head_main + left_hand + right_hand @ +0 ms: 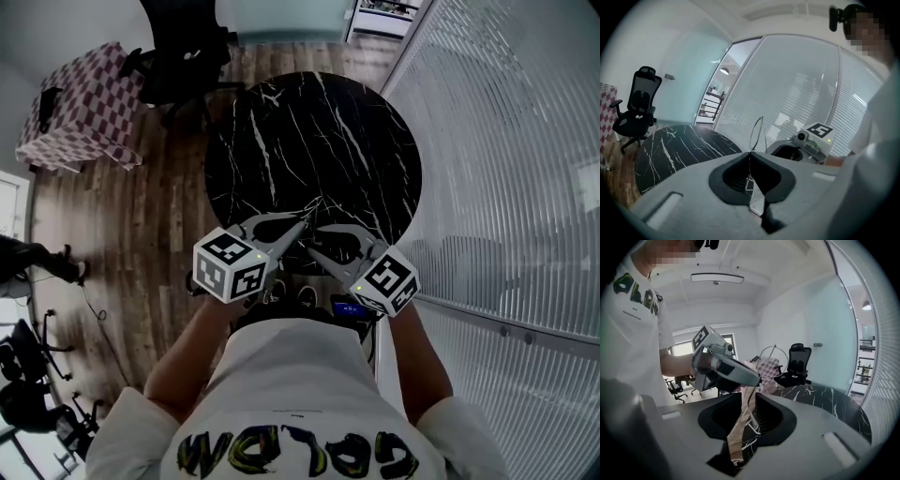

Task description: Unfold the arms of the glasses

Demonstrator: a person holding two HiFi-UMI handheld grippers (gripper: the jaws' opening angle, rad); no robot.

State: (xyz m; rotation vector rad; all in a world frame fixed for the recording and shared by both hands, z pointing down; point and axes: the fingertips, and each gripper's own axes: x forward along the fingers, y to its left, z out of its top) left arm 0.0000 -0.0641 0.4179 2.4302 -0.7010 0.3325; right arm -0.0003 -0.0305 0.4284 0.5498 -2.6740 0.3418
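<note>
Glasses (756, 133) up in the air between both grippers, over the near rim of the round black marble desk (309, 141). Left gripper (750, 153) pressed together on the thin wire frame, with one lens rim standing up just past its fingertips. Tan arm (739, 427) of the glasses running down from the frame and through the right gripper (750, 392), between its jaws. Those jaws spread around the arm, not clamped on it. Tip of the left gripper just past the right gripper's fingertips, the two nearly meeting. Far beyond the left gripper, a checked cloth (84, 108) and a black office chair (178, 56). Off to the right of the right gripper, a ribbed glass wall (506, 141).
</note>
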